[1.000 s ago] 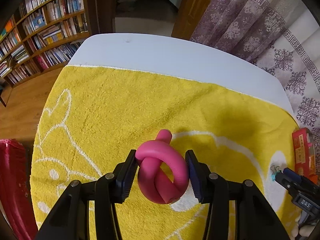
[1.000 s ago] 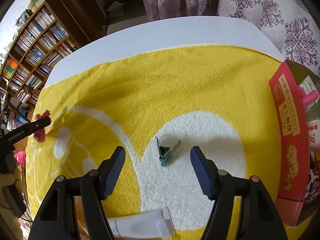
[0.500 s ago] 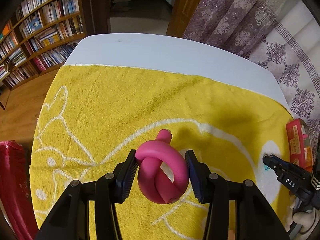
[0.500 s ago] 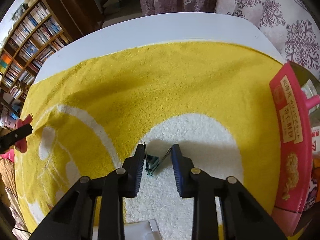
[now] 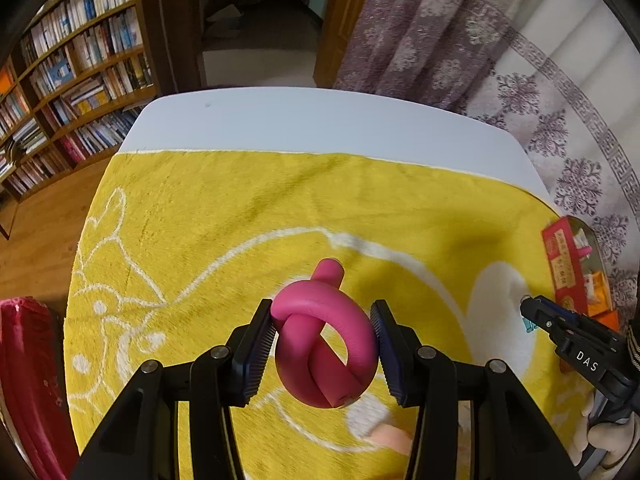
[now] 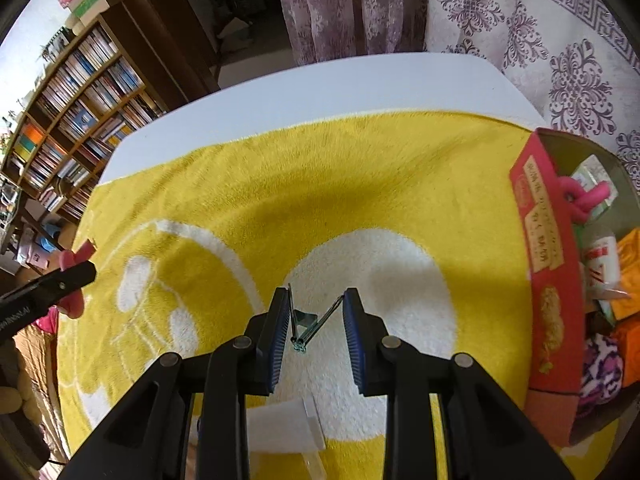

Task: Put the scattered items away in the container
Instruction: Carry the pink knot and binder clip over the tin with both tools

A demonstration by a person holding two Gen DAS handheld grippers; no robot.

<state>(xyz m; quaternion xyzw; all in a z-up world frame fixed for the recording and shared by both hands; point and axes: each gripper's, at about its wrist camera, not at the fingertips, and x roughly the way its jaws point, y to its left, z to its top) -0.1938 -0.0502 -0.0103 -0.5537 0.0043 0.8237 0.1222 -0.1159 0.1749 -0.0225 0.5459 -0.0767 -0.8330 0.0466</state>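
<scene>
Now that both jaws pinch, lift: can start
Right gripper (image 6: 316, 328): was wide, now squeezes the clip (image 6: 306, 326) over the towel (image 6: 360, 184)
Left gripper (image 5: 324, 344): still pinches the pink knot (image 5: 324, 350), higher up
Box (image 6: 540, 240): at the right, next stop for both

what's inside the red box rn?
In the red box: a pink foam twist, a white bottle, orange packets, purple-patterned fabric. Anything beneath is covered.

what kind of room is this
Probably a home study or living room: a tall bookshelf crammed with books, patterned curtains by a doorway, and a white table covered with a yellow towel.
</scene>
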